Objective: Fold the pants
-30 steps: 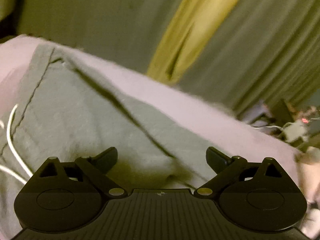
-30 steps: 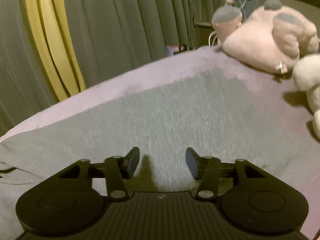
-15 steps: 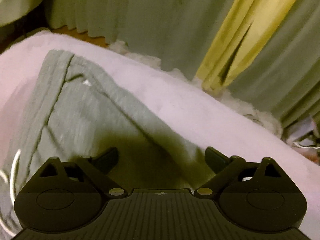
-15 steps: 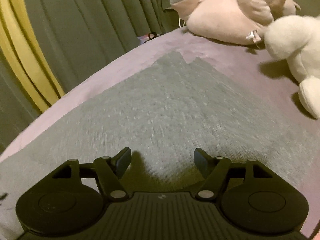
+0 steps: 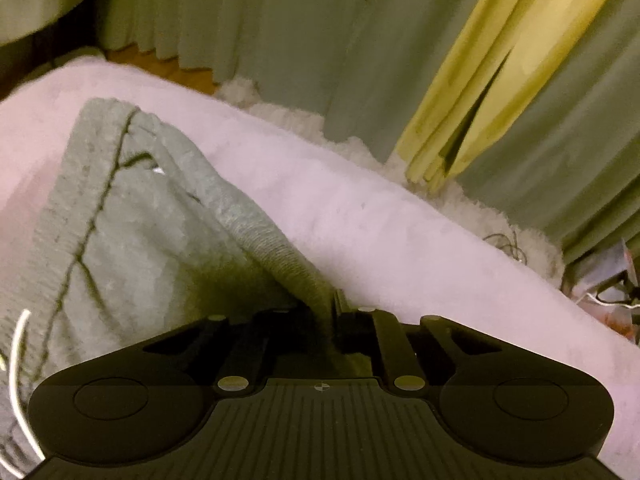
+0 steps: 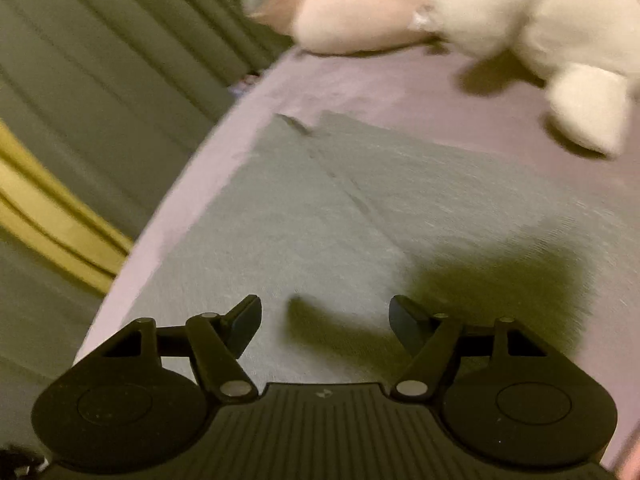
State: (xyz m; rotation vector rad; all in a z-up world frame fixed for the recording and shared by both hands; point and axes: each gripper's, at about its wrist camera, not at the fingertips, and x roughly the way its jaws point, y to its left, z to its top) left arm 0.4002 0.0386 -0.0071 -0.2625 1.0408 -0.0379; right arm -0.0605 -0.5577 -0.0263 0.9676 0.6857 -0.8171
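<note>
Grey sweatpants point(image 5: 132, 236) lie on a pale pink bed cover point(image 5: 372, 224). The left wrist view shows the waistband end with a white drawstring point(image 5: 18, 344) at the lower left. My left gripper point(image 5: 330, 312) is shut on a raised fold at the pants' edge. The right wrist view shows the flat leg part of the pants point(image 6: 360, 208), with the two leg ends point(image 6: 304, 124) at the far end. My right gripper point(image 6: 325, 320) is open and empty just above the fabric.
A white plush toy point(image 6: 552, 40) and a pink plush toy point(image 6: 344, 16) lie on the bed beyond the leg ends. Grey-green curtains point(image 5: 280, 28) with a yellow one point(image 5: 492, 64) hang behind the bed edge. A fluffy white rug point(image 5: 472, 204) lies on the floor.
My left gripper has closed on the pants' edge fold; it was open before. My right gripper has moved along the legs toward the plush toys and opened wider.
</note>
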